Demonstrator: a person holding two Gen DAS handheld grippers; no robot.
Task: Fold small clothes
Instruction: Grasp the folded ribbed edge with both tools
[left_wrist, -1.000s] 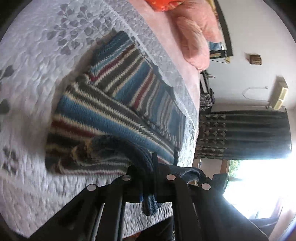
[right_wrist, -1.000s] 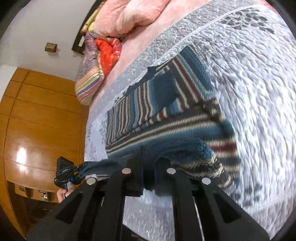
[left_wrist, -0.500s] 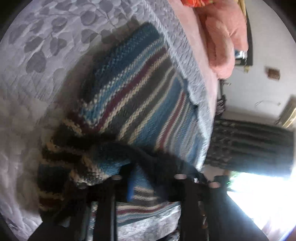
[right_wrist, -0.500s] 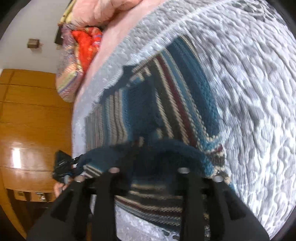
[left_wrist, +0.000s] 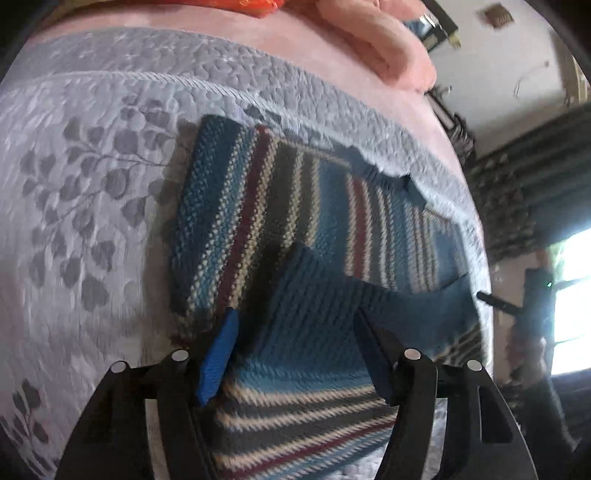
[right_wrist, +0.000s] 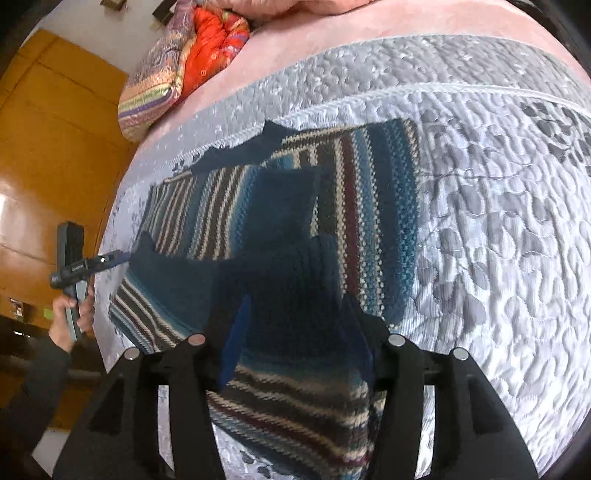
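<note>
In the left wrist view, the left tongs (left_wrist: 295, 347) are seen spread wide, nothing pinched between the blue pads (left_wrist: 218, 354). Just beyond and beneath them the sweater (left_wrist: 295, 229), striped in blue, cream, maroon and grey, is laid folded on the grey quilt (left_wrist: 85, 192) of the bed, with a plain blue flap turned over its near part. Pink bedding (left_wrist: 373, 40) is seen beyond the quilt. At the right edge, the right tongs (left_wrist: 491, 297) are glimpsed, blurred, beside the sweater's edge.

In the right wrist view, the right tongs (right_wrist: 295, 325) are likewise shown spread apart and empty, held above the near end of the sweater (right_wrist: 354, 192). The dark collar is turned toward the far side of the quilt (right_wrist: 498, 221). At the left, the left tongs (right_wrist: 110, 256) are held by a hand (right_wrist: 72, 314) close to the sweater's left corner; from here their spread cannot be told. A bright folded blanket (right_wrist: 177, 62) is seen on the far side of the bed.
</note>
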